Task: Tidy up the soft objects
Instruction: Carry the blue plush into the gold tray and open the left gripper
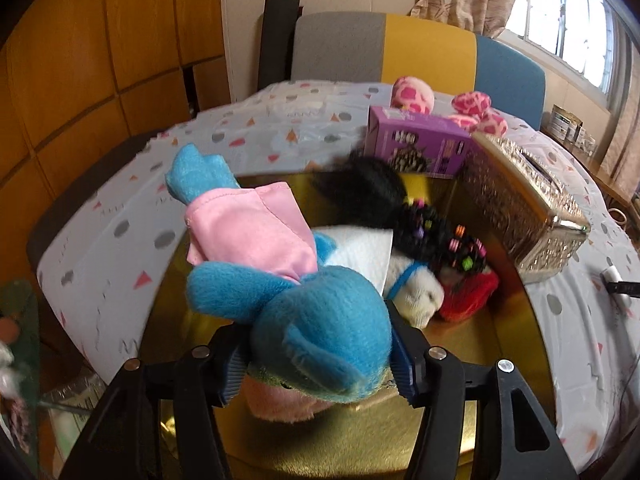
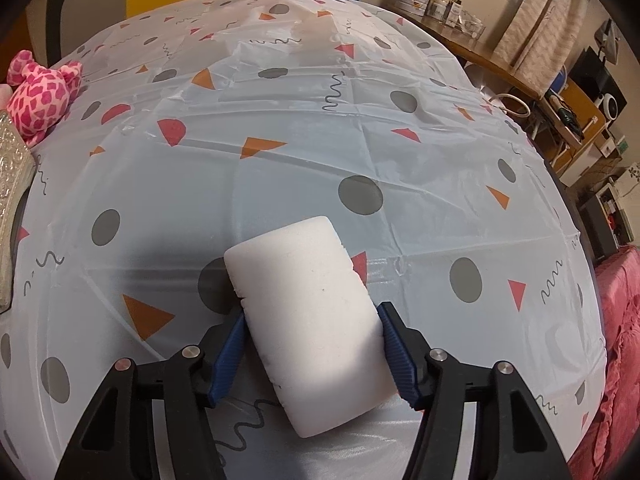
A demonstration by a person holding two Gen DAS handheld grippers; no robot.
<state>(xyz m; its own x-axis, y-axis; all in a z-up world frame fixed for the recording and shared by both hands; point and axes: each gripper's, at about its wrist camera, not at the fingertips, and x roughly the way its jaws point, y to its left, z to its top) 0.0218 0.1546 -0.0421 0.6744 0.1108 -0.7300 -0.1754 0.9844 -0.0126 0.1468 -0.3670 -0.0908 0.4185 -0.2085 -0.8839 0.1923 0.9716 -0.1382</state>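
Observation:
My left gripper is shut on a blue plush toy in a pink shirt and holds it over a shiny gold box. Inside the box lie a white plush, a black furry toy with coloured beads, a white cloth and a red item. My right gripper is shut on a white foam sponge just above the patterned tablecloth. A pink spotted plush lies at the far left of the table; it also shows in the left wrist view.
A purple carton and an ornate silver tissue box stand against the gold box's far and right sides. A multicoloured chair back is behind the table. Shelves and clutter stand to the right.

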